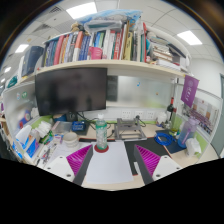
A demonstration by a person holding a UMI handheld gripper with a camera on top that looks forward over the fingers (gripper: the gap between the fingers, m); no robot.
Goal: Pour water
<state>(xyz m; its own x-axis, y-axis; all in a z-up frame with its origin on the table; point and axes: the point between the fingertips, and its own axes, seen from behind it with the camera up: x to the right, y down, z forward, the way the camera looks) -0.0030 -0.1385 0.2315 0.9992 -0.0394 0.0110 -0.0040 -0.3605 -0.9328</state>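
Observation:
A clear plastic bottle (101, 134) with a green cap stands upright on a small red coaster (101, 148) at the far edge of a white sheet (110, 162) on the desk. My gripper (113, 160) is open, with its magenta pads (78, 158) spread wide to either side of the sheet. The bottle is just beyond the fingertips, a little left of the middle between them. Nothing is held.
A dark monitor (71, 91) stands behind the bottle under a shelf of books (95, 47). A metal tray (129, 129) sits right of the bottle. Blue items (27, 148) and clutter lie at the left, a blue object (165, 141) and containers at the right.

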